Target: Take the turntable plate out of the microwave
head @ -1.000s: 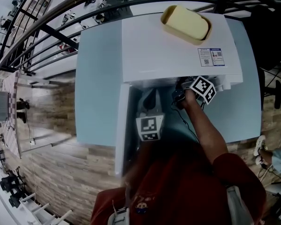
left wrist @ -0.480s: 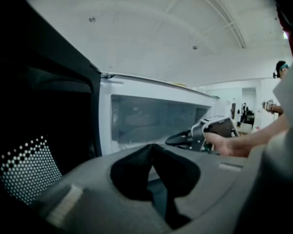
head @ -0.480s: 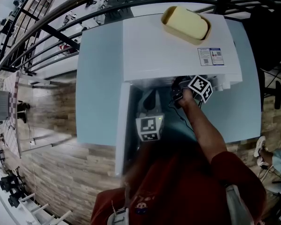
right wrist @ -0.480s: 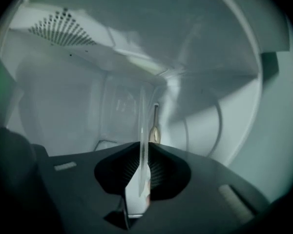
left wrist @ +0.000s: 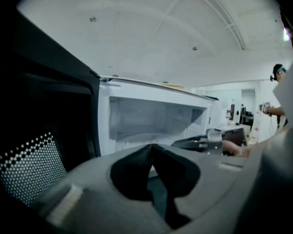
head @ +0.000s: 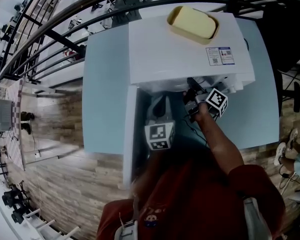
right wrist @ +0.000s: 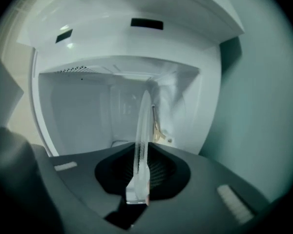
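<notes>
Right gripper view: turntable plate (right wrist: 142,140) between closing jaws of hand-held gripper (right wrist: 138,182)

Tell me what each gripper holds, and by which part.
The right gripper is closing on the glass plate, pinching its rim edge-on in front of the open microwave. The left gripper is shut and holds nothing.

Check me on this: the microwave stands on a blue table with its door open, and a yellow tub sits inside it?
Not quite: the yellow tub sits on top of the microwave, not inside it, as the head view shows. The microwave does stand on the blue table, door open.
</notes>
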A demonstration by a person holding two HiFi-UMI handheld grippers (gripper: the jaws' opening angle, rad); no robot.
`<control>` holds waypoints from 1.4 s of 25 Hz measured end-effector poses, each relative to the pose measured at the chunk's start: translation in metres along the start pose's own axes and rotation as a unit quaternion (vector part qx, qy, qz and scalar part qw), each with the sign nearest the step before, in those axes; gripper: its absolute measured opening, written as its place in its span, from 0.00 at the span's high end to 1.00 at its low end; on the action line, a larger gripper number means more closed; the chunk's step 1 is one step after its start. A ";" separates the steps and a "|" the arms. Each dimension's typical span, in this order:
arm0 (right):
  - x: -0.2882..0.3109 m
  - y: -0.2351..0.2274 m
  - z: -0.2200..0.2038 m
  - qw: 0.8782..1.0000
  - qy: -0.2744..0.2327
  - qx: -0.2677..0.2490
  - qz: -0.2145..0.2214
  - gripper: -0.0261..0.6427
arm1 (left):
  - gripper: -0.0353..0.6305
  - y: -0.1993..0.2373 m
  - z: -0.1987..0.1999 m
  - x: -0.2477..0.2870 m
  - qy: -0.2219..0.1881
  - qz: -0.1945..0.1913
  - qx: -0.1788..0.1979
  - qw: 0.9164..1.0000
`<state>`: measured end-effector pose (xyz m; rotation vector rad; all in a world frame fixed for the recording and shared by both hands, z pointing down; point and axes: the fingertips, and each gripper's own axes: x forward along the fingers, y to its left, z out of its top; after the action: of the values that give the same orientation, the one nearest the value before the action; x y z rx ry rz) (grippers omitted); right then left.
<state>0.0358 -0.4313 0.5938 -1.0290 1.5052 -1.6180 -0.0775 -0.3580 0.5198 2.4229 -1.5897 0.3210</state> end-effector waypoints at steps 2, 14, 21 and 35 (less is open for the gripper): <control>-0.007 -0.003 -0.004 1.000 0.002 0.011 0.004 0.91 | 0.95 -0.004 -0.003 -0.003 0.000 0.003 0.000 1.000; -0.072 -0.013 -0.010 1.000 0.006 -0.007 0.027 0.91 | 0.95 -0.023 -0.015 -0.037 -0.001 0.013 -0.020 1.000; -0.110 -0.018 -0.027 0.999 0.020 0.013 0.045 0.91 | 0.95 -0.040 -0.029 -0.060 0.007 0.017 -0.036 0.999; -0.145 -0.025 -0.037 0.995 0.024 0.070 0.070 0.91 | 0.71 -0.049 -0.076 -0.084 0.030 0.003 -0.232 0.972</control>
<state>0.0687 -0.2833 0.6050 -0.7948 1.4393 -1.6342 -0.0698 -0.2431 0.5632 2.0305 -1.4516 0.0159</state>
